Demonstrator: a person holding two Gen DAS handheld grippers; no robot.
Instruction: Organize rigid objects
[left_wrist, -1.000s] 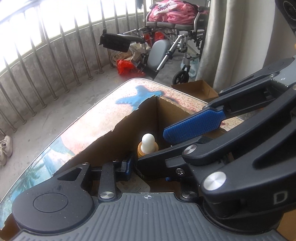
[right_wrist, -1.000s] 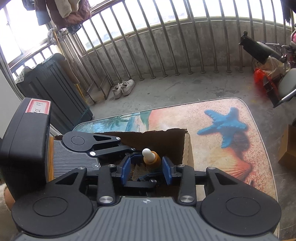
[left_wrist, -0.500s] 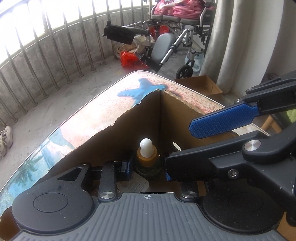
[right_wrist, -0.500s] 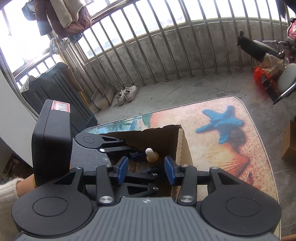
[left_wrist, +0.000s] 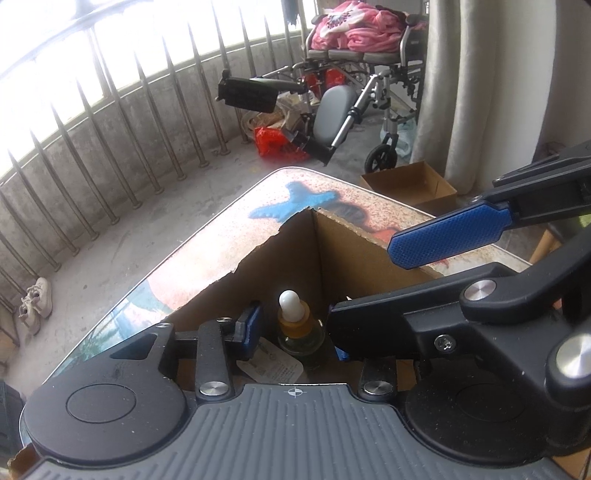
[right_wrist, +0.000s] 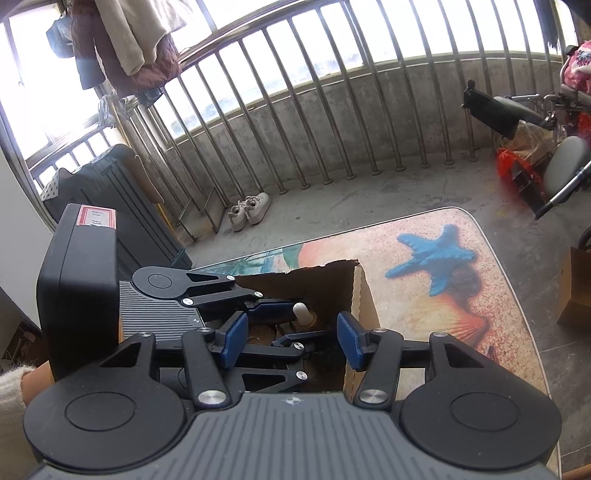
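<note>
A small dropper bottle (left_wrist: 295, 325) with a white bulb and an amber collar stands upright in the far corner of an open cardboard box (left_wrist: 351, 258). My left gripper (left_wrist: 295, 343) straddles the bottle with its jaws opening, and its blue pads stand clear of the glass. In the right wrist view the same bottle (right_wrist: 301, 314) shows just beyond my right gripper (right_wrist: 291, 339), whose jaws are also opening with nothing pressed between them. One of the right gripper's blue pads (left_wrist: 443, 236) hangs over the box rim.
The box (right_wrist: 364, 295) sits on a beach-print table (right_wrist: 436, 266) with a blue starfish. A paper label (left_wrist: 277, 365) lies on the box floor. On the floor beyond are a wheelchair (left_wrist: 354, 74), a small carton (left_wrist: 410, 181), shoes (right_wrist: 247, 210) and a railing. A sleeve (right_wrist: 11, 376) shows at lower left.
Both pairs of jaws have widened. The right gripper has drawn back and a little up from the bottle, which now stands free in the box corner.
</note>
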